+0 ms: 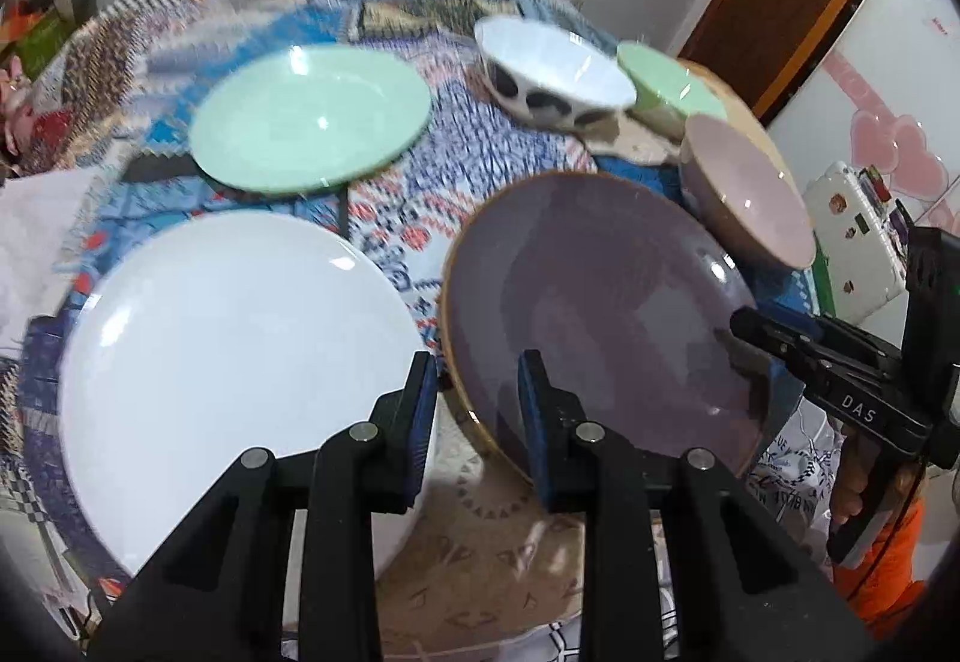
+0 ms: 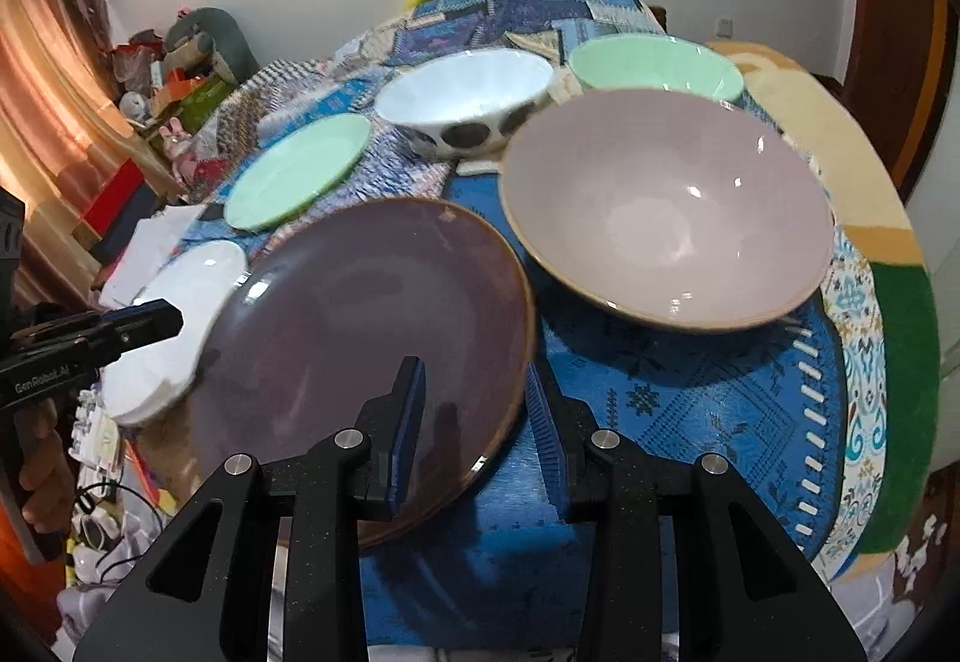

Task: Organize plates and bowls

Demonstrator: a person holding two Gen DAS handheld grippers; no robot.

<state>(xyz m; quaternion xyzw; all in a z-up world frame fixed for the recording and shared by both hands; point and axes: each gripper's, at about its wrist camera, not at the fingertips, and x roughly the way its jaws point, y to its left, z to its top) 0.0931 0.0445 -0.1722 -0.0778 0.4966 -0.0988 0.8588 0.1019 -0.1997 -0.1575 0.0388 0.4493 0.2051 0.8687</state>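
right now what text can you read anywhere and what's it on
"DAS": on the right gripper, seen from the left wrist.
"GenRobot.AI": on the left gripper, seen from the right wrist.
Red mark on the white cabinet: too small to read.
Print on the cloth below the purple plate: blurred.

Both tools are matte black plastic with a fine speckle. The left gripper (image 1: 474,410) has two angular linkage arms with triangular cut-outs, each carrying round silver pivot pins, and its fingers (image 1: 423,410) are faced with ribbed blue pads. The right gripper (image 2: 474,416) is built the same way: silver pins, blue ribbed pads, black arms. Seen from the side, the right gripper bears white "DAS" lettering on its body, and the left one reads "GenRobot.AI". Bare skin shows on the right hand (image 1: 852,488) around a handle, beside an orange sleeve (image 1: 888,560).
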